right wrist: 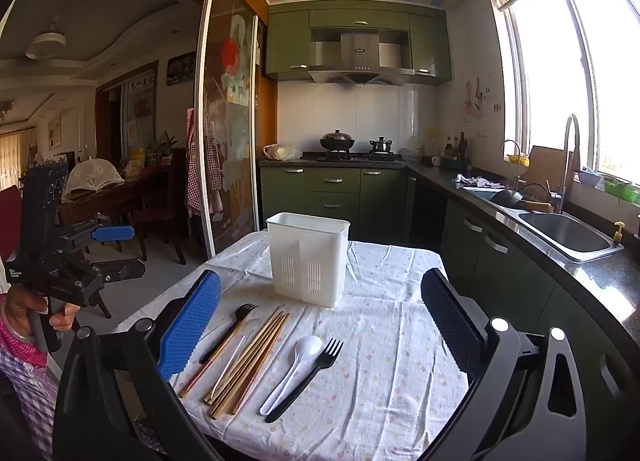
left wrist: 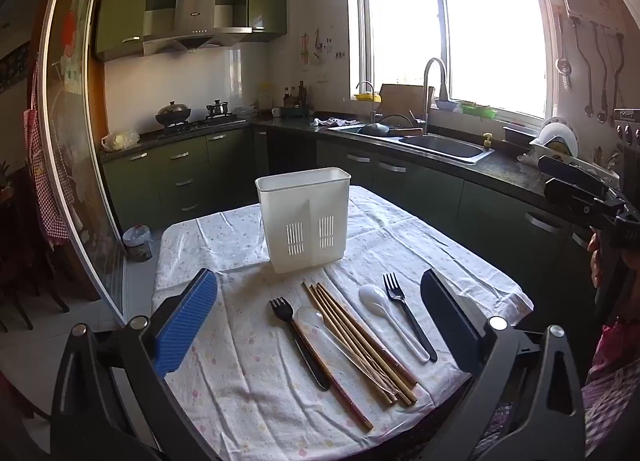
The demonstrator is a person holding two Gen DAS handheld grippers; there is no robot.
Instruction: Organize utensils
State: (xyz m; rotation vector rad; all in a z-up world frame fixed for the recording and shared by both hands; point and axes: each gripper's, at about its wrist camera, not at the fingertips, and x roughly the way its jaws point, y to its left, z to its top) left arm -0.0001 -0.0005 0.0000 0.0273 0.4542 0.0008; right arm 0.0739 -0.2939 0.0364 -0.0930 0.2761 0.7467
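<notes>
On the surface covered by a pale flowered cloth, the utensils lie in a row in front of the white slotted plastic utensil holder, which stands upright and looks empty. From left in the left wrist view: a black plastic fork, a clear plastic spoon beside a reddish-brown chopstick, a loose bundle of bamboo chopsticks, a white plastic spoon and a second black plastic fork.

The likely trouble lies in the middle. The chopsticks overlap and the clear spoon lies among them, so a pinch there may lift several pieces or scatter them. The light holder could also tip if a utensil strikes its rim.

The left gripper hovers above the row, angled down, its fingers spread wide and holding nothing. The right gripper, tilted down more gently, is likewise fully spread and empty. Each is held in a hand at the table's near edge.
</notes>
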